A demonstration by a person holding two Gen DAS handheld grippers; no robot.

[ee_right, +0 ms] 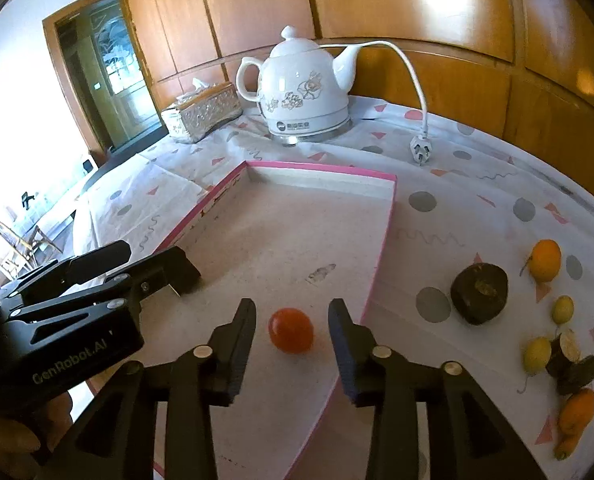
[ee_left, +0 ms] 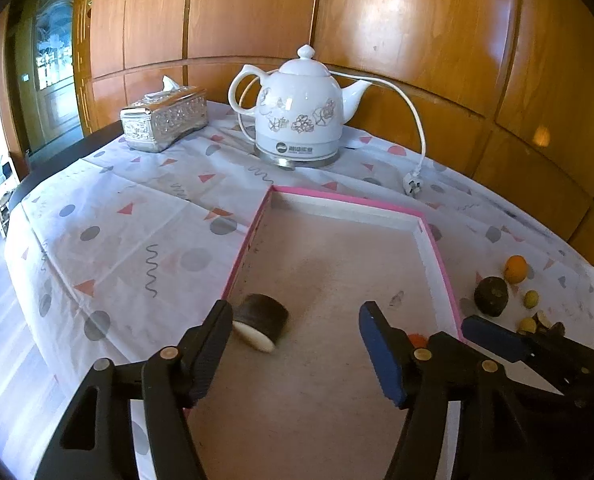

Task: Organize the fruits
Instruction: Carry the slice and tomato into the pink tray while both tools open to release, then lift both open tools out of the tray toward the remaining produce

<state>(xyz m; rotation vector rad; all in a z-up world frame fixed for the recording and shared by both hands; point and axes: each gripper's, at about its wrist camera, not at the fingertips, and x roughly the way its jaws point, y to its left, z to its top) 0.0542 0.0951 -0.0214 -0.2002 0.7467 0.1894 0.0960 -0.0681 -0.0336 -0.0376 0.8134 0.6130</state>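
Between the parted fingers of the right gripper (ee_right: 292, 344) an orange fruit (ee_right: 291, 330) is seen, ungripped, in the pink-rimmed tray (ee_right: 377, 240). Nothing is held by the spread left gripper (ee_left: 295, 350); beyond, a patterned surface (ee_left: 137, 216), kettle (ee_left: 297, 116), wood-panelled wall (ee_left: 417, 40).

Tray floor: the pink-edged tray (ee_right: 381, 240) is mostly bare; only a dark cut piece (ee_left: 263, 320) near its left wall and a small orange fruit (ee_right: 291, 330) near the front lie in it.
Tray rim: a low wall all around.
Right of tray: scattered fruits (ee_right: 545, 260) crowd the cloth.
Far side: kettle (ee_left: 297, 116), its cord (ee_left: 415, 120) and tissue box (ee_left: 165, 118) block the back.
Left of tray: open cloth (ee_left: 129, 216).
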